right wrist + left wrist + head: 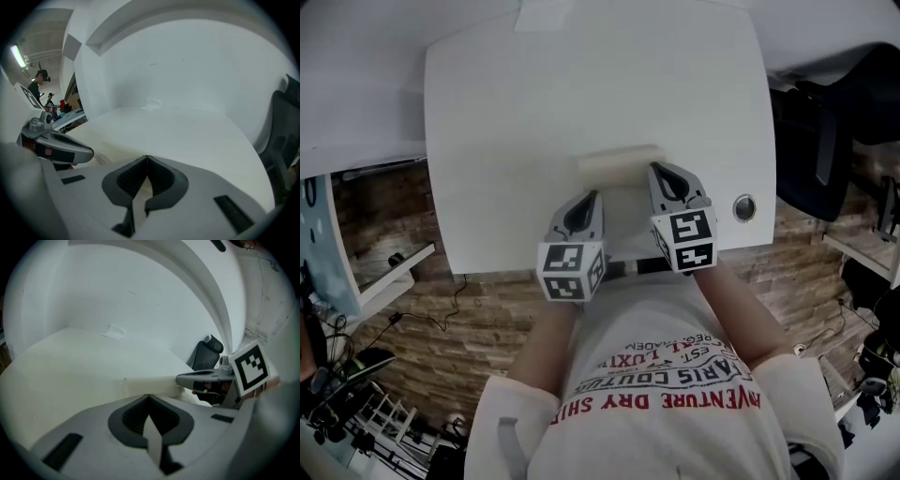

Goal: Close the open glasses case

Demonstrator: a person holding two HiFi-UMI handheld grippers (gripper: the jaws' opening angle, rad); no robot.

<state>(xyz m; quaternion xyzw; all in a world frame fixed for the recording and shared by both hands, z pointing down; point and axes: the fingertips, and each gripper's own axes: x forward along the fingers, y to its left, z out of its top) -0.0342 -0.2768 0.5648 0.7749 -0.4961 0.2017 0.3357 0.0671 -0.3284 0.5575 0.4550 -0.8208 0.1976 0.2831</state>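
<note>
Glasses case (619, 160), pale cream and barely distinct from the white bench (487, 141), is pictured lying crosswise nr the bench's front edge, w/ both grippers held in from the person's side. The right gripper (655, 169) is set w/ its nose at the case's right end. In the left gripper view that nose appears to rest against the end of the case, though firm contact can't be confirmed. The left gripper (592, 195) is held lower in the head view, closer to the bench edge and apart from the case.

Jaws on both grippers are shown closed, tips meeting, w/ nothing caught betw. them. A blunt closed tip is judged to suit the job, since a lid is shut by pushing, not pinching.

Whether the lid is up, laid flat or already down can't be made out, as case and bench are almost one shade.

Stage, approx.: grippers in position, closing not shown as done. A brace from the second gripper would prob. be needed so the light case isn't skidded across the smooth top. A round cable port (744, 207) is seen in the bench to the right, apart from the case.
</note>
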